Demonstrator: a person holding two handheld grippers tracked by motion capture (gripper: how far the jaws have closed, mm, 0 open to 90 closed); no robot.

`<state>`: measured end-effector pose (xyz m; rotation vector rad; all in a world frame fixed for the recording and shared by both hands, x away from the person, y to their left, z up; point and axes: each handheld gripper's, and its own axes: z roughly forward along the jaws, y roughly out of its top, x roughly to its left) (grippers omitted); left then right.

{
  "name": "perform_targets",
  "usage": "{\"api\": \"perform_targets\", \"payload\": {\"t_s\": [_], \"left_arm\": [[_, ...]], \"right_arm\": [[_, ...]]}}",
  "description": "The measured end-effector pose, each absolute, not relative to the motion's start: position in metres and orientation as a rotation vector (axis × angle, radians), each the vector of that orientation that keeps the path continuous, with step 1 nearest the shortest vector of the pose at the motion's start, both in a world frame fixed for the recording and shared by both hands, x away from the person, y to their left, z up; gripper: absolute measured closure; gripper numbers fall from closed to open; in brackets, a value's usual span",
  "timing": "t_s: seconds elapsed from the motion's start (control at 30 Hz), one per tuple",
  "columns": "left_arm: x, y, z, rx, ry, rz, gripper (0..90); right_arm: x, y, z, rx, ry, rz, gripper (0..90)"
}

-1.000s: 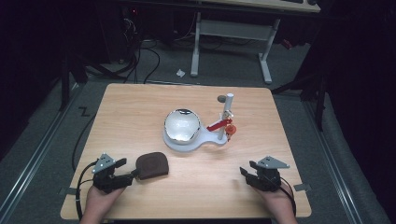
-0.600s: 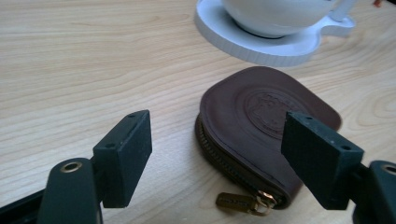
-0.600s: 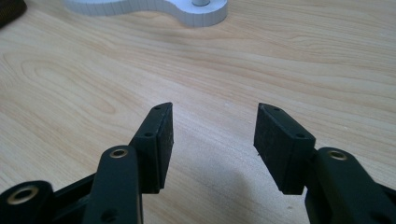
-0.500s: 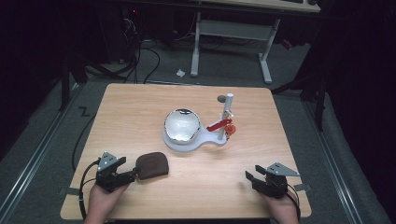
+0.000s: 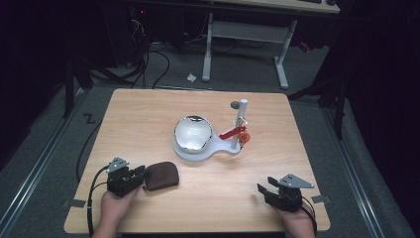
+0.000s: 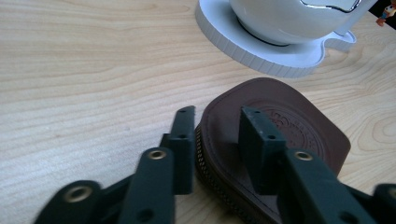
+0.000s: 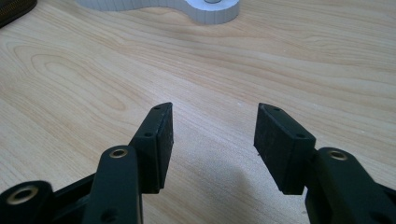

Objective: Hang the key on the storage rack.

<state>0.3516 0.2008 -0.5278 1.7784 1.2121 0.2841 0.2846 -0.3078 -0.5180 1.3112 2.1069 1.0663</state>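
Just ahead of our left tongs [image 5: 140,174] lies a brown leather zip pouch [image 5: 159,176], flat on the wooden surface [image 5: 148,119]. Seen from above, its long axis runs on in line with the left tongs toward our right hand, and its near end meets their tips. Through the left gripper view, the left tongs [image 6: 219,135] stand parted, one jaw beside the pouch's [image 6: 280,126] zippered edge and the other over its embossed top; we cannot tell whether either jaw presses on it. The zipper runs around the rim nearest those tongs, and the rounded far end points away toward the white stand.

Beyond the pouch, farther from both tongs, sits a white stand [image 5: 208,148] carrying a shiny rounded bowl [image 5: 193,133], with an upright white post [image 5: 240,119] at the side nearer our right tongs and a red arm [image 5: 232,132] reaching from it toward the bowl. A small orange piece [image 5: 244,138] hangs by the post.

Our right tongs [image 5: 262,189] rest low over the surface, well apart from the pouch and the stand. Through the right gripper view, the right tongs [image 7: 212,135] are spread wide with bare wood between the jaws, and the stand's base [image 7: 205,9] lies ahead of them.
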Motion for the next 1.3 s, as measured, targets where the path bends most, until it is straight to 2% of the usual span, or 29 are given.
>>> {"api": "perform_targets", "payload": {"t_s": [0.13,0.33,0.43,0.5,0.63,1.3], "left_arm": [[0.348,0.202,-0.534,1.743,1.223,0.198,69.6],[0.343,0.202,-0.537,1.724,1.229,0.19,71.0],[0.341,0.201,-0.537,1.725,1.23,0.202,72.2],[0.34,0.202,-0.537,1.725,1.235,0.222,79.4],[0.34,0.201,-0.537,1.733,1.231,0.235,82.6],[0.331,0.195,-0.528,1.767,1.141,0.383,85.6]], "right_arm": [[0.285,-0.307,-0.519,1.336,2.103,1.06,47.6],[0.283,-0.307,-0.518,1.333,2.093,1.054,48.2],[0.282,-0.309,-0.519,1.35,2.088,1.056,48.5],[0.282,-0.311,-0.52,1.364,2.086,1.061,48.8],[0.284,-0.315,-0.521,1.383,2.082,1.066,48.9],[0.288,-0.317,-0.522,1.393,2.073,1.054,49.9]]}}
